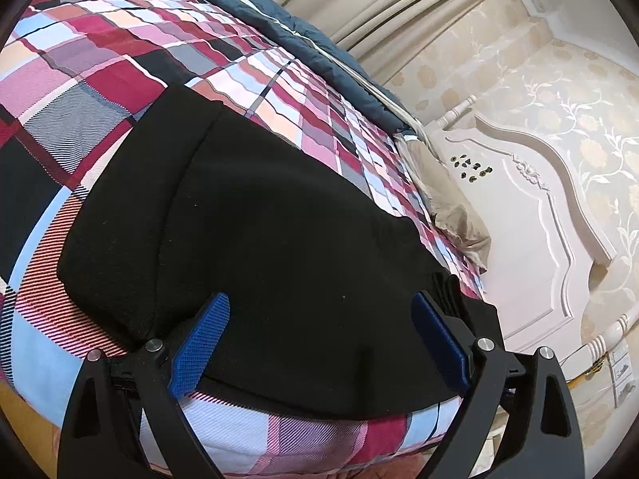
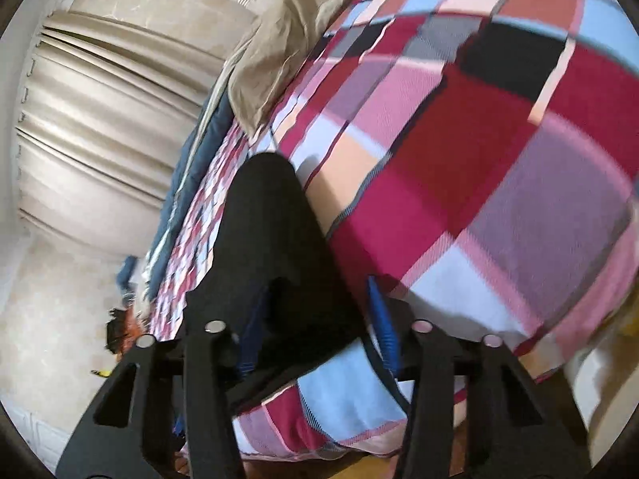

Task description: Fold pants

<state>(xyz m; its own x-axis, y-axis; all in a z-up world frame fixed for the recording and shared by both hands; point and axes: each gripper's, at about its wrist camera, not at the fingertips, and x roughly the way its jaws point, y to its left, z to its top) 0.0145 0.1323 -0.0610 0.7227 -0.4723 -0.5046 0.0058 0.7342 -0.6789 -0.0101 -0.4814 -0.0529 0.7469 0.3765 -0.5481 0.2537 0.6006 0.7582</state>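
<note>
The black pants point(image 1: 259, 215) lie folded on the plaid bedspread point(image 1: 120, 60), near the bed's front edge. My left gripper point(image 1: 319, 303) stands open over their near end, its blue pads point(image 1: 207, 339) wide apart on either side of the cloth and not pressing it. In the right wrist view the pants point(image 2: 271, 231) run away from me as a narrow black strip. My right gripper point(image 2: 315, 303) has a bunch of that black cloth between its blue pads point(image 2: 383, 331). The right-hand pad stands clear of the cloth, the left-hand one is partly hidden by it. This view is blurred.
A blue quilt point(image 1: 303, 36) lies along the bed's far side before beige curtains point(image 1: 383, 4). A tan pillow point(image 1: 451, 207) rests against the white headboard point(image 1: 531, 215). Pale floor point(image 2: 52, 299) with small dark items shows beyond the bed.
</note>
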